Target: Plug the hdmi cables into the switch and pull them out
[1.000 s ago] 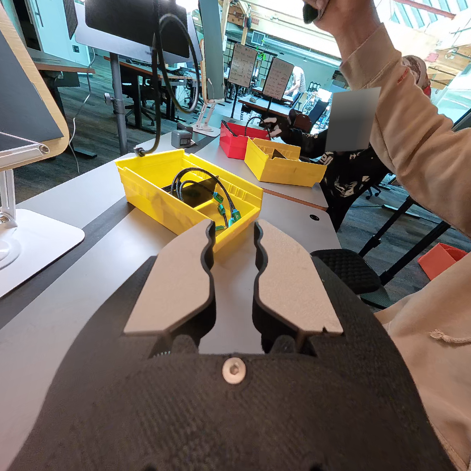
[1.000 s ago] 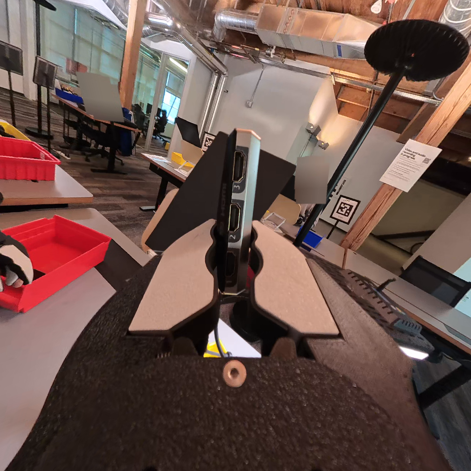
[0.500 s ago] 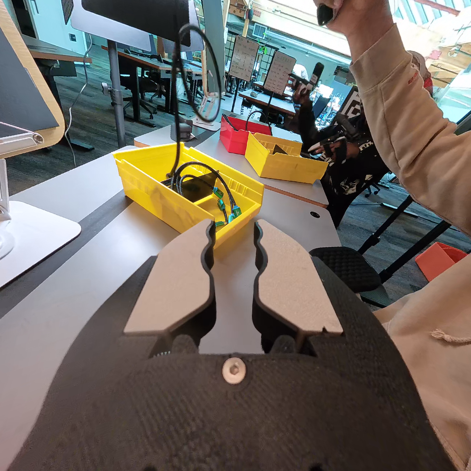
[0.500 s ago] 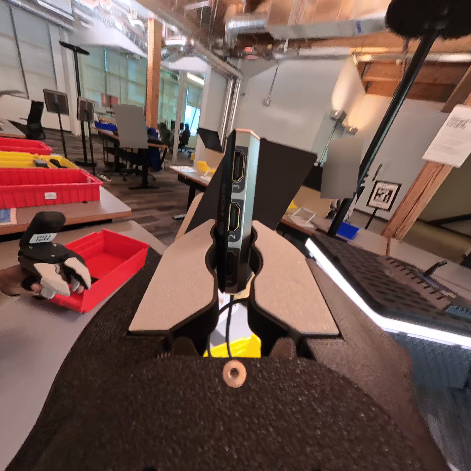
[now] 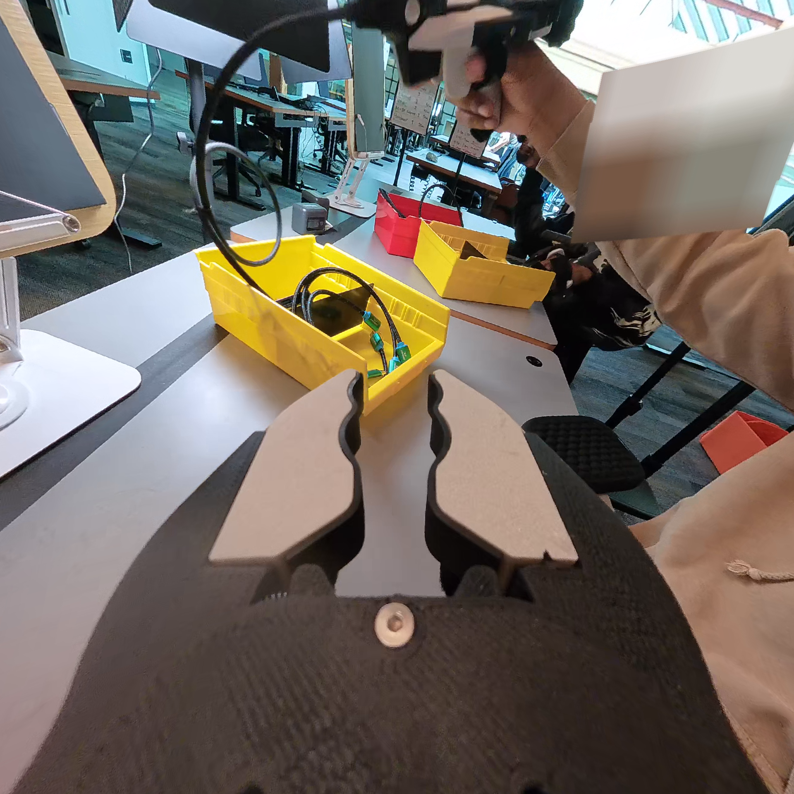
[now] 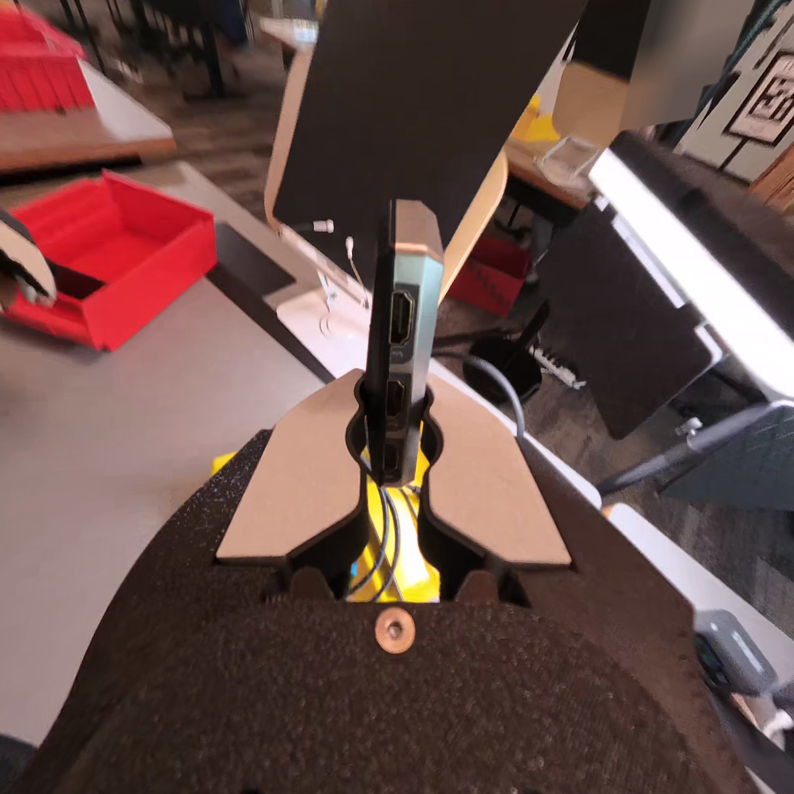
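1. Left gripper first: its jaws stand apart with nothing between them, low over the grey desk, pointed at the yellow bin.
2. Bin holds the cables — black leads with green plugs lying loose near its front end, none of them picked up.
3. Switch is up in the air, clamped edge-on in the right gripper, ports facing the camera. Its own black lead loops down from it toward the bin.
4. Ports on view look bare: the top and middle ones clearly so, the lowest partly hidden by the jaws.
5. My reading — early going. Switch is lifted and presented; no plug is seated yet. Left to do: pick a plug from the bin, push it in, repeat, then pull them all out.
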Demonstrator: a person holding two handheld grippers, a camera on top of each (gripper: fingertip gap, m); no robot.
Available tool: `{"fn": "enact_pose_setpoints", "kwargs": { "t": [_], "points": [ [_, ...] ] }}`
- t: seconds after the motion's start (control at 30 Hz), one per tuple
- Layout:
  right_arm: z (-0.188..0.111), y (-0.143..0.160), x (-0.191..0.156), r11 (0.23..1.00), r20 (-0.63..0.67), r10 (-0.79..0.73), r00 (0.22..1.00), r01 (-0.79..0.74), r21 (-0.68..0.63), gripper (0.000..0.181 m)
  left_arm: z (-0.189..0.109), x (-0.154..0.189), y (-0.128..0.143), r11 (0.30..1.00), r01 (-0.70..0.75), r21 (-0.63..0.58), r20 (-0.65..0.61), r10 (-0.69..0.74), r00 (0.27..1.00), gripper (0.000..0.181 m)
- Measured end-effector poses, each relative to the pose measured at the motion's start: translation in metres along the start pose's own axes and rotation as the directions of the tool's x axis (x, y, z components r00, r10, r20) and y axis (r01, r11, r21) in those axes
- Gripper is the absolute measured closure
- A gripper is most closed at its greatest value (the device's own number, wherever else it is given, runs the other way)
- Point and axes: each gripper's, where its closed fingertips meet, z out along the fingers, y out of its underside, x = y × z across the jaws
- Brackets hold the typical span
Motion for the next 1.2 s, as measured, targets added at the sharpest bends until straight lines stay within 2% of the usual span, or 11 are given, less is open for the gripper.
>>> {"fn": "enact_pose_setpoints", "kwargs": {
  "t": [0.13, 0.37, 0.7, 1.0, 1.2],
  "points": [
    [0.017, 0.037, -0.009, 0.982, 0.048, -0.045, 0.998, 0.053, -0.181, 0.16, 0.002, -0.003, 0.003, 1.0, 0.009, -0.009, 0.001, -0.009, 1.0, 0.152],
    [0.028, 0.074, -0.013, 0.918, 0.102, -0.076, 0.992, 0.109, -0.381, 0.16, 0.005, -0.005, 0.008, 1.0, 0.017, -0.026, 0.0, -0.017, 1.0, 0.152],
    [0.049, 0.11, -0.014, 0.886, 0.123, -0.014, 0.992, 0.069, -0.459, 0.16, 0.006, -0.007, 0.01, 0.999, 0.024, -0.029, -0.001, -0.024, 1.0, 0.153],
    [0.09, 0.155, -0.023, 0.866, 0.173, 0.084, 0.981, 0.014, -0.499, 0.158, 0.006, -0.01, 0.014, 0.999, 0.032, -0.039, 0.004, -0.032, 0.999, 0.153],
    [0.116, 0.191, -0.017, 0.842, 0.14, 0.128, 0.982, -0.033, -0.538, 0.155, 0.004, -0.017, 0.017, 0.998, 0.045, -0.039, 0.014, -0.045, 0.999, 0.153]
  ]
}}
